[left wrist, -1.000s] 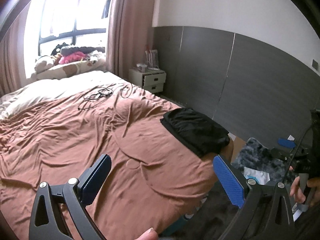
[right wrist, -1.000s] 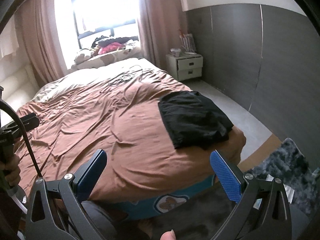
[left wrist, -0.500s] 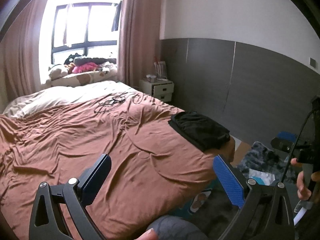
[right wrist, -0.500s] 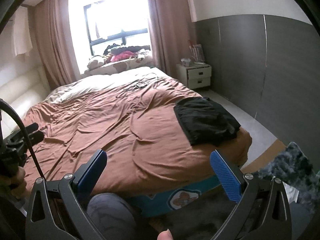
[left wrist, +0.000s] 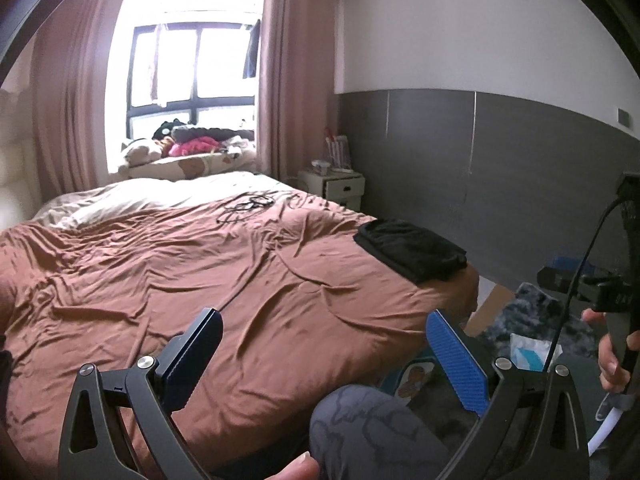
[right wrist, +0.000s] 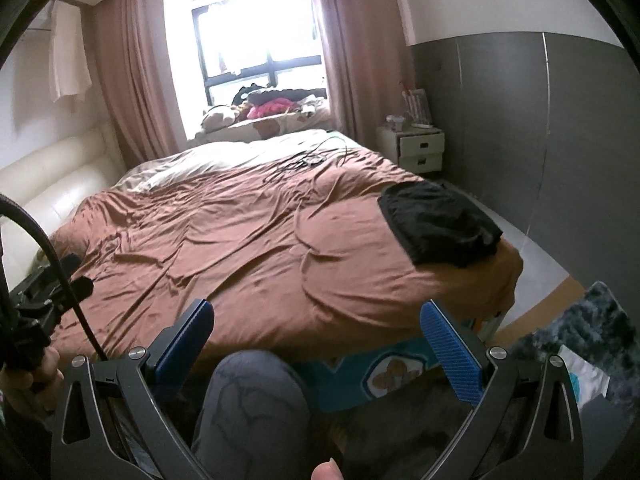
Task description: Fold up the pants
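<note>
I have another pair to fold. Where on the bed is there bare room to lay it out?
The wide brown cover between the white headboard and the folded black pants is bare. Crowded spots: the cables near the far edge and the pants' corner.

Left gripper (left wrist: 324, 354) and right gripper (right wrist: 316, 344) both held level, jaws spread wide, nothing between the blue pads. Knee (right wrist: 252, 404) raised near.
</note>
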The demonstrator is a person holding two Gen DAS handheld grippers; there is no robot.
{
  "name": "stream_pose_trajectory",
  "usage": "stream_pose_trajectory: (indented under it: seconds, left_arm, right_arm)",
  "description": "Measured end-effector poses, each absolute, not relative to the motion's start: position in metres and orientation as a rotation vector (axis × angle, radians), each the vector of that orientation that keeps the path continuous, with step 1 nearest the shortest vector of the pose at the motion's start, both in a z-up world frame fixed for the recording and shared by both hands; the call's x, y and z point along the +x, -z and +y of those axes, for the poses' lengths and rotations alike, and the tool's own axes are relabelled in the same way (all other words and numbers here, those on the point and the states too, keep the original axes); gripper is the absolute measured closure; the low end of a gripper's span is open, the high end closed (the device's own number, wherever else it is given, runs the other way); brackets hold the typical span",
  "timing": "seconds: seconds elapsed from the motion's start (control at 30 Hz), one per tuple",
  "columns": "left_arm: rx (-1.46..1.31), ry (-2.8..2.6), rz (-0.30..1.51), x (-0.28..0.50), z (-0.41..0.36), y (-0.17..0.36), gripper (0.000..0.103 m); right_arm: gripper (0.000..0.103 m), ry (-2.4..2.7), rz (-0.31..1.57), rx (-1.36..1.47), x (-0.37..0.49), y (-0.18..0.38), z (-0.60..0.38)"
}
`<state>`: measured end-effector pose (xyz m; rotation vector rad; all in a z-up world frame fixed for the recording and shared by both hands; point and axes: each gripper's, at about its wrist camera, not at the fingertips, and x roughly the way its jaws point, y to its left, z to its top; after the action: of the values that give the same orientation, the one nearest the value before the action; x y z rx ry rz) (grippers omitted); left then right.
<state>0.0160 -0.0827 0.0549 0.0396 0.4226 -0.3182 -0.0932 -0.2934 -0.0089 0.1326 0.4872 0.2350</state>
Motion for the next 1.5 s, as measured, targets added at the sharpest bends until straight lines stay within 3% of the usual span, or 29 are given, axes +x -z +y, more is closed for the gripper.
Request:
stream_pose_trajectory:
  seconds: [0.57,1.5]
  left_arm:
    - [0.001,0.234,0.416,-0.041,-0.057,-0.03,0.0]
    - [0.041,0.203,0.388,-0.074,-0.05,-0.024,0.0]
  right_arm:
    - [0.0,-0.262,0.435,0.052,-0.136,0.02,-0.267]
    - [0.0,-0.239,0.413,0.176,-0.16,0.063,-0.25]
